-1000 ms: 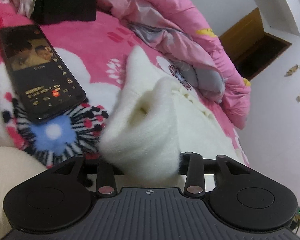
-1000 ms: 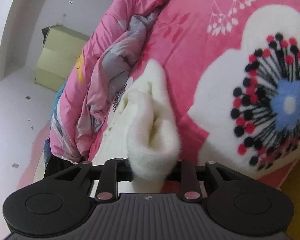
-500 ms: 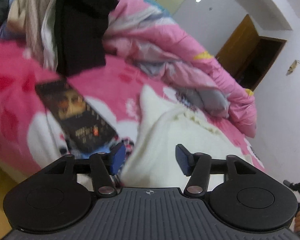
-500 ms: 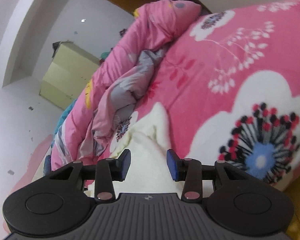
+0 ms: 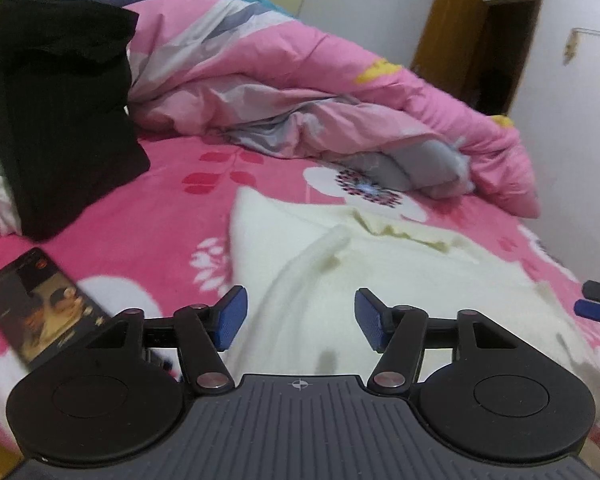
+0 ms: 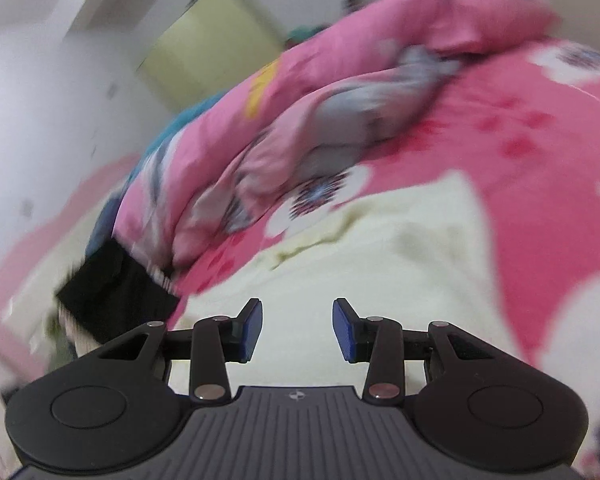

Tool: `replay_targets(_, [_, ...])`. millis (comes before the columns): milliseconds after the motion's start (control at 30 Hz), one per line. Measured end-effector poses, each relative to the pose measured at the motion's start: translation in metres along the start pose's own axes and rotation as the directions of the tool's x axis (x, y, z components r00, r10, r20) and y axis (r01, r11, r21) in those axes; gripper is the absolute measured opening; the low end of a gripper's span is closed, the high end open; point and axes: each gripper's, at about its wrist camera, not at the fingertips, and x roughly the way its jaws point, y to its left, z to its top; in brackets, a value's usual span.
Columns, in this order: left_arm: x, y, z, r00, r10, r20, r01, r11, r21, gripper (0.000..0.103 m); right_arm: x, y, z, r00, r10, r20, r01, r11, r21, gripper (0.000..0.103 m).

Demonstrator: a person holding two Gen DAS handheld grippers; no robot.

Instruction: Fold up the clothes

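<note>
Both grippers hang released over the bed, holding nothing: the left gripper (image 5: 300,316) has its blue pads (image 5: 231,312) spread wide, and the right gripper (image 6: 297,330) is parted too, though less. Under both lies one cream fleece garment (image 5: 400,280), flat on the bed; its long axis runs away from the left gripper toward the far side, with one pointed corner reaching toward the quilt. From the right wrist view the same garment (image 6: 380,264) fills the space below the pads, blurred. The bedsheet (image 5: 180,208) beneath is pink with white flowers. One phone (image 5: 40,304) lies left of the garment, screen lit; its writing is too blurred to read. One folded black garment (image 5: 60,108) sits beyond the phone. A rumpled pink and grey quilt (image 5: 300,92) lies heaped along the far edge, with a wooden door (image 5: 452,28) behind it.
</note>
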Motion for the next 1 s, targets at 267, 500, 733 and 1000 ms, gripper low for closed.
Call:
replay_targets(267, [0.032, 0.022, 0.006, 0.998, 0.057, 0.001, -0.056, 0.983, -0.175, 0.050, 0.098, 0.082, 0.002, 0.980, 0.045, -0.195, -0.133, 0.875, -0.465, 0.039])
replay_targets(500, [0.046, 0.037, 0.005, 0.999, 0.046, 0.002, -0.044, 0.957, -0.288, 0.050, 0.168, 0.115, -0.017, 0.947, 0.022, -0.320, -0.221, 0.766, -0.603, 0.036])
replay_targets(733, [0.052, 0.042, 0.001, 0.999, 0.032, 0.015, -0.026, 0.954, -0.298, 0.050, 0.200, 0.124, -0.024, 0.921, -0.043, -0.387, -0.247, 0.706, -0.664, 0.029])
replay_targets(1000, [0.053, 0.050, -0.002, 1.000, 0.005, 0.020, 0.002, 0.943, -0.331, 0.050, 0.197, 0.139, -0.034, 0.936, -0.075, -0.344, -0.217, 0.647, -0.731, 0.004])
